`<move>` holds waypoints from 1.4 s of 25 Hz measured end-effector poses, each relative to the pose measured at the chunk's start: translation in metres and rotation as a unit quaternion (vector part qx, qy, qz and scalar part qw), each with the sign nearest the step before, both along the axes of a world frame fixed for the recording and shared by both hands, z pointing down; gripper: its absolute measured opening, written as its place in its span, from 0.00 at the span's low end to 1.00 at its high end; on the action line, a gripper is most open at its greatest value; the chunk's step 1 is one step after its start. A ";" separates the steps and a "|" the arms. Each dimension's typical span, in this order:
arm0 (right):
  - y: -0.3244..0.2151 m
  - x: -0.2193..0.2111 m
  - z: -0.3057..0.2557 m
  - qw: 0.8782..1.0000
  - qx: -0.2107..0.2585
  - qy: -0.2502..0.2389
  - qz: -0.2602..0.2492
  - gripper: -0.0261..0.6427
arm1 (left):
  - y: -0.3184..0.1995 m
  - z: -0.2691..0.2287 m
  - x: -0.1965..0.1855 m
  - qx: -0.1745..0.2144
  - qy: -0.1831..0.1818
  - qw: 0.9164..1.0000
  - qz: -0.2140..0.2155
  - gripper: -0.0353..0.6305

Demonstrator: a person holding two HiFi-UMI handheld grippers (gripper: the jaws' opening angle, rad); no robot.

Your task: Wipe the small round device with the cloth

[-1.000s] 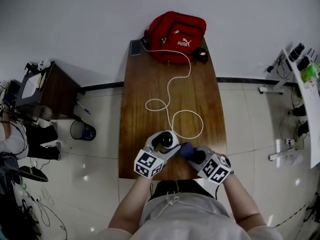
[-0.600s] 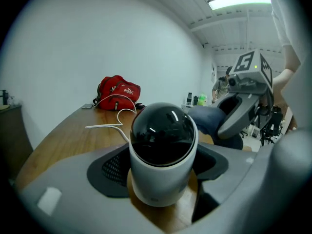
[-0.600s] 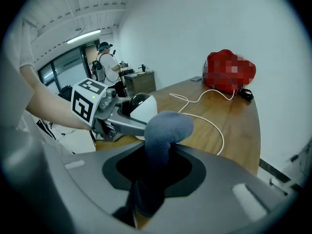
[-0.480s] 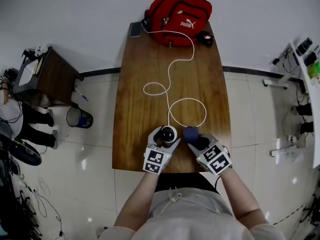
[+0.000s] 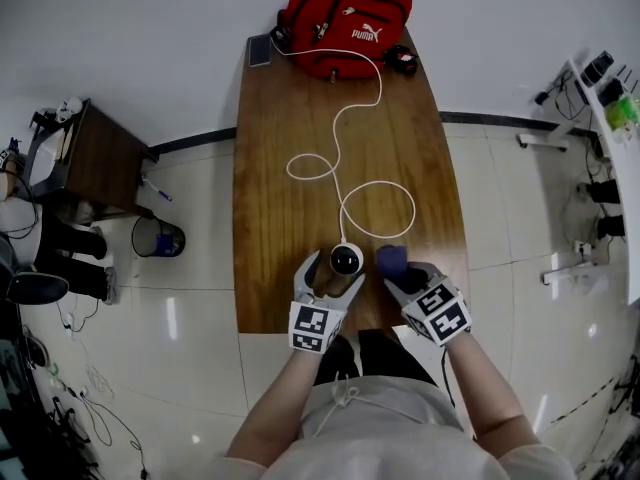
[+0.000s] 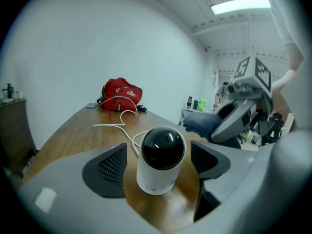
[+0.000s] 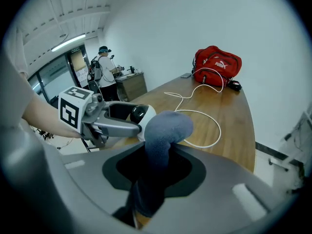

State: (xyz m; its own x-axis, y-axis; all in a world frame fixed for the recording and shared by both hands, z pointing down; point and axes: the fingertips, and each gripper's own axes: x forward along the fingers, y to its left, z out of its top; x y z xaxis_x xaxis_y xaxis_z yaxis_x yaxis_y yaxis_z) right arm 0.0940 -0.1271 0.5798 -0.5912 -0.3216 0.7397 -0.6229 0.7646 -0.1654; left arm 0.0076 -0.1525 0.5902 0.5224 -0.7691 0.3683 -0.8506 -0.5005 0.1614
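At the near end of the table [image 5: 280,118], a small round device [image 5: 346,259] upright between the jaws of the left gripper [image 6: 161,164], just opened wider, with a gap on either side. Just to its right, a cloth [image 5: 391,260] pinched in the right gripper [image 7: 153,172], bunched end close to the device. From the device, a cable [image 5: 380,86] looping up the tabletop toward a bag [image 5: 345,20] at the far end; a phone [image 5: 259,50] left of the bag. On the floor left of the table, a bin [image 5: 161,238] and a cabinet [image 5: 95,153].
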 end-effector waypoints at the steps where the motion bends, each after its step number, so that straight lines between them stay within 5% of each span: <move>1: 0.006 -0.005 -0.002 1.000 -0.006 -0.008 0.010 0.20 | 0.005 -0.013 -0.009 0.008 0.013 1.000 -0.002 0.67; 5: 0.047 -0.041 -0.008 0.998 -0.028 -0.047 0.013 0.20 | 0.031 -0.055 -0.070 0.039 0.042 0.998 -0.040 0.63; 12: 0.064 -0.118 0.029 0.998 -0.035 -0.042 -0.009 0.20 | 0.060 -0.045 -0.146 0.040 -0.016 0.997 -0.059 0.08; 18: 0.053 -0.130 0.054 0.996 -0.071 -0.051 0.021 0.20 | 0.083 -0.004 -0.146 -0.056 0.024 0.998 -0.033 0.06; 30: 0.041 -0.052 0.064 0.992 -0.080 -0.010 0.101 0.21 | 0.079 0.015 -0.111 -0.103 0.002 0.994 0.028 0.06; 35: 0.054 -0.040 0.063 0.993 -0.090 0.023 0.070 0.21 | 0.077 0.012 -0.103 -0.104 0.014 0.994 0.034 0.06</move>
